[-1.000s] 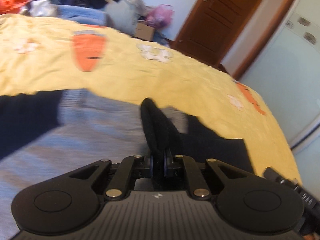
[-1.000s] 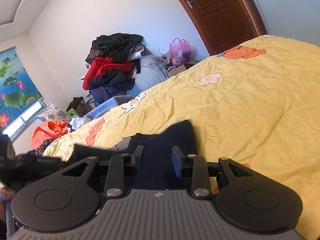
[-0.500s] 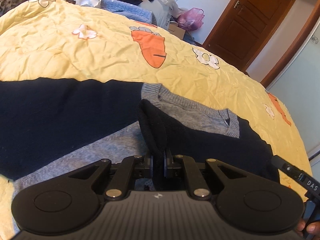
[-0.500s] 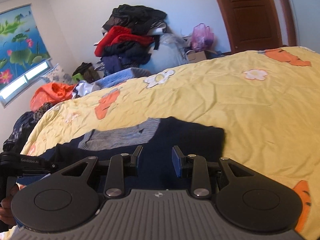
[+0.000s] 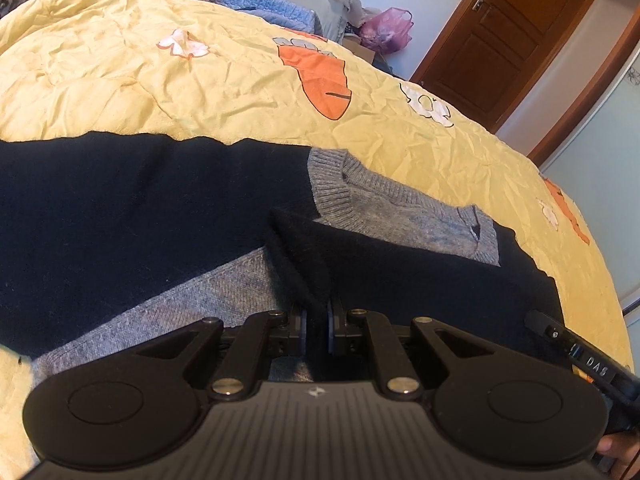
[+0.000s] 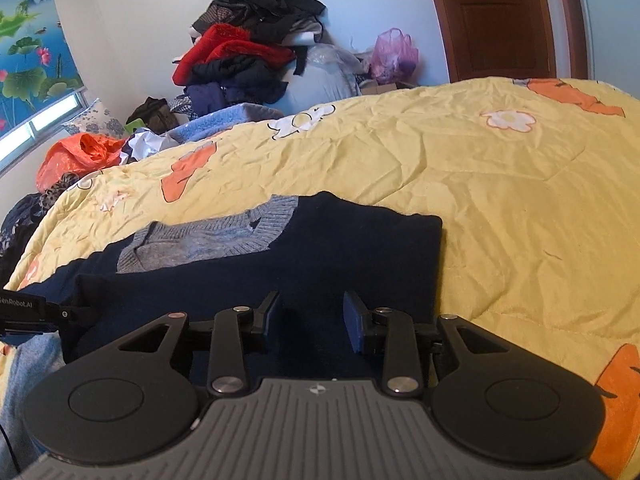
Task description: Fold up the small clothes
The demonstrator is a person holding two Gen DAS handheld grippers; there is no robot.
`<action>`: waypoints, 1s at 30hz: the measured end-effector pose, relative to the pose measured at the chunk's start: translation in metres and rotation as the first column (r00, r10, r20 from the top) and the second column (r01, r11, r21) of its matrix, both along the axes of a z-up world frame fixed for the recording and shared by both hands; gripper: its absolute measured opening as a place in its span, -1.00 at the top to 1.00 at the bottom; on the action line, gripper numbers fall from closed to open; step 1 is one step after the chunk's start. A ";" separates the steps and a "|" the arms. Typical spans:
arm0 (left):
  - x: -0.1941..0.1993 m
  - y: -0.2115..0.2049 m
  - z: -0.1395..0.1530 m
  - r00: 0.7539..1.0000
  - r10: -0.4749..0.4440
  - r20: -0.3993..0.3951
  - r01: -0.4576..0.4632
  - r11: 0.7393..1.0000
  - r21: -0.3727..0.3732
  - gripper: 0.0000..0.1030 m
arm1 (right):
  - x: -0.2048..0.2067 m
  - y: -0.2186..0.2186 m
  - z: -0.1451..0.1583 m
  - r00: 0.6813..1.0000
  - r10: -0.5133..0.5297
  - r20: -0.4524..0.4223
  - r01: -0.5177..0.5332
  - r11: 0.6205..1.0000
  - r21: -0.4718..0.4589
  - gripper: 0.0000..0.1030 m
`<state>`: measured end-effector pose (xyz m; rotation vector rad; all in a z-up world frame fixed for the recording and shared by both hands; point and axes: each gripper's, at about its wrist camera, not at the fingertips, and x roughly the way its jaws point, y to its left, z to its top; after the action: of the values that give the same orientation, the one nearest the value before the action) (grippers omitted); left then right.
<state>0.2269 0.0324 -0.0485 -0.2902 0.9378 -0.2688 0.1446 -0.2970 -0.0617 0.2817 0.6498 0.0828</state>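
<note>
Sweater [image 5: 140, 216] on quilt [image 5: 120, 92], clothes pile [image 6: 248, 52] beyond.

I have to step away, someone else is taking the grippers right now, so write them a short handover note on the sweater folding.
Left gripper: shut on a pinched fold of the sweater, navy part.
Right gripper: open, over the navy cloth, nothing pinched.
Sweater: navy and grey knit, spread on the yellow quilt; grey collar faces the far side of the bed.
Done: one navy side looks folded in over the grey body.
Left: lay down the held fold, release, then probably fold the rest and smooth it.
</note>
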 end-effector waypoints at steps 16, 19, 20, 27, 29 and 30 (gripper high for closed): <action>-0.084 0.166 0.041 0.867 0.433 0.248 -0.422 0.901 -0.099 -0.78 | -0.006 0.002 -0.002 0.999 0.006 0.045 -0.007 1.000 0.004 0.11; -0.097 0.249 0.036 0.750 0.636 0.181 -0.615 0.772 -0.159 -0.78 | -0.007 0.007 -0.001 0.999 0.024 0.047 -0.023 1.000 -0.019 -0.02; -0.103 0.274 0.033 0.701 0.696 0.155 -0.669 0.717 -0.198 -0.78 | -0.007 0.009 -0.001 0.998 0.030 0.047 -0.029 0.999 -0.029 -0.07; -0.114 0.375 0.013 0.521 0.853 0.020 -0.800 0.496 -0.338 -0.77 | -0.006 0.011 0.000 0.998 0.042 0.046 -0.040 0.998 -0.046 -0.13; -0.109 0.383 0.005 0.525 0.850 -0.024 -0.792 0.479 -0.378 -0.77 | -0.006 0.010 0.000 0.998 0.042 0.047 -0.040 0.998 -0.041 -0.14; -0.107 0.387 -0.001 0.534 0.844 -0.049 -0.783 0.472 -0.405 -0.77 | -0.006 0.010 0.000 0.998 0.042 0.047 -0.040 0.998 -0.039 -0.14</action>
<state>0.1203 0.4196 -0.0491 -1.0469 0.4771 0.4437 0.1382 -0.2867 -0.0618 0.2289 0.6093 0.1163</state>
